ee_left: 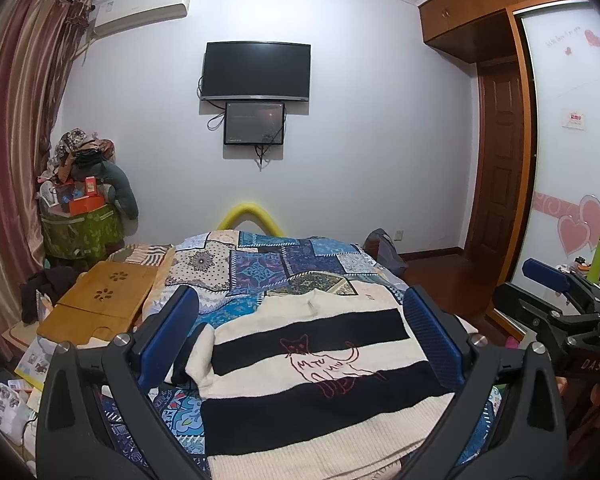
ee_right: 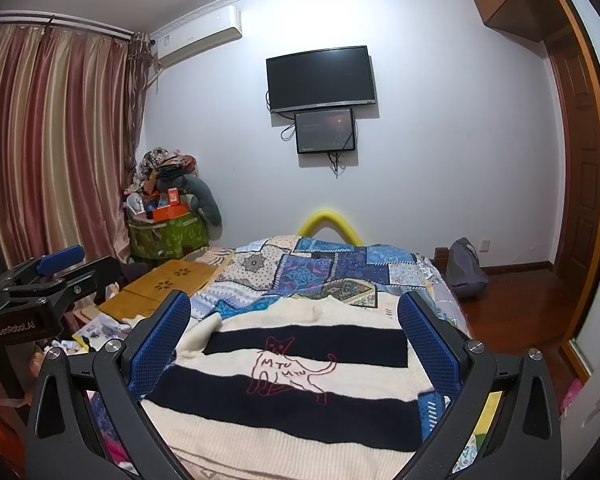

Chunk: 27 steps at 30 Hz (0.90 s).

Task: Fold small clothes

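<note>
Item: sweater (ee_left: 300, 364), small knit
Look: cream with black stripes, red cat outline on front
Pose: flat, front up, left sleeve folded in
Place: on patchwork quilt (ee_left: 276, 264)

A wooden lap desk (ee_left: 100, 304) flanks the sweater (ee_left: 320, 368) leftward; quilt (ee_left: 276, 268) beyond lies open.

Right tongs (ee_right: 294, 344) spread wide above striped sweater (ee_right: 300, 400), patchwork quilt (ee_right: 320, 272)

On the striped sweater (ee_left: 312, 380) under me I read "MTU MTU" stitched across the red cat outline, "DAS" on my right gripper (ee_left: 548, 280) seen from the left wrist, and "GenRobot.AI" on my left gripper (ee_right: 56, 262) seen from the right.
</note>
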Tool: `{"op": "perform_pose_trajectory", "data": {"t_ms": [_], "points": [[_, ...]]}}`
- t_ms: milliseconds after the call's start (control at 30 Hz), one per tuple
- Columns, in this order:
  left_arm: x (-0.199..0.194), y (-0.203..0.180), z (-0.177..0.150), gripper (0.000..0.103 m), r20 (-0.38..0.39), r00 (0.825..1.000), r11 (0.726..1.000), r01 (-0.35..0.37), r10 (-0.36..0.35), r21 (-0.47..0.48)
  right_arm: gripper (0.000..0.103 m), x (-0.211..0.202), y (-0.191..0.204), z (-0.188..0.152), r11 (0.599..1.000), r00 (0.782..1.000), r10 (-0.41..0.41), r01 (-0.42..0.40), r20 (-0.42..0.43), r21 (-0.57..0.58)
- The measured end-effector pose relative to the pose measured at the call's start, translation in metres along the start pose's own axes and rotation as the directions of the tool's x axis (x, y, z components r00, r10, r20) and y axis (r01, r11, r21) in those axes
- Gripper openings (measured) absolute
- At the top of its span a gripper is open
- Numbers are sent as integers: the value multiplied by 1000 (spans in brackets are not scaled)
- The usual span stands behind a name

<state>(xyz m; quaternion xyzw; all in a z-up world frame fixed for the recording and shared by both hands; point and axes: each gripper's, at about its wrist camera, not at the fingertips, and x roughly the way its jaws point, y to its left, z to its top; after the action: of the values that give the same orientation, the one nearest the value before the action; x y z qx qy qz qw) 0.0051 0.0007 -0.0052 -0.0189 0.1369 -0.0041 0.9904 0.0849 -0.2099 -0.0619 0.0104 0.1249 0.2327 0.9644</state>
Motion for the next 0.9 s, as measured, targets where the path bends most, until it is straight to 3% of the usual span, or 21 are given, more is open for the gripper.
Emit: {"op": "perform_pose_trajectory", "data": {"t_ms": [900], "points": [[2,-3,-1,103,-5,1000,1000,-7,7,16,103,0,-1,1,1000,1000,0,0,-3,3]]}}
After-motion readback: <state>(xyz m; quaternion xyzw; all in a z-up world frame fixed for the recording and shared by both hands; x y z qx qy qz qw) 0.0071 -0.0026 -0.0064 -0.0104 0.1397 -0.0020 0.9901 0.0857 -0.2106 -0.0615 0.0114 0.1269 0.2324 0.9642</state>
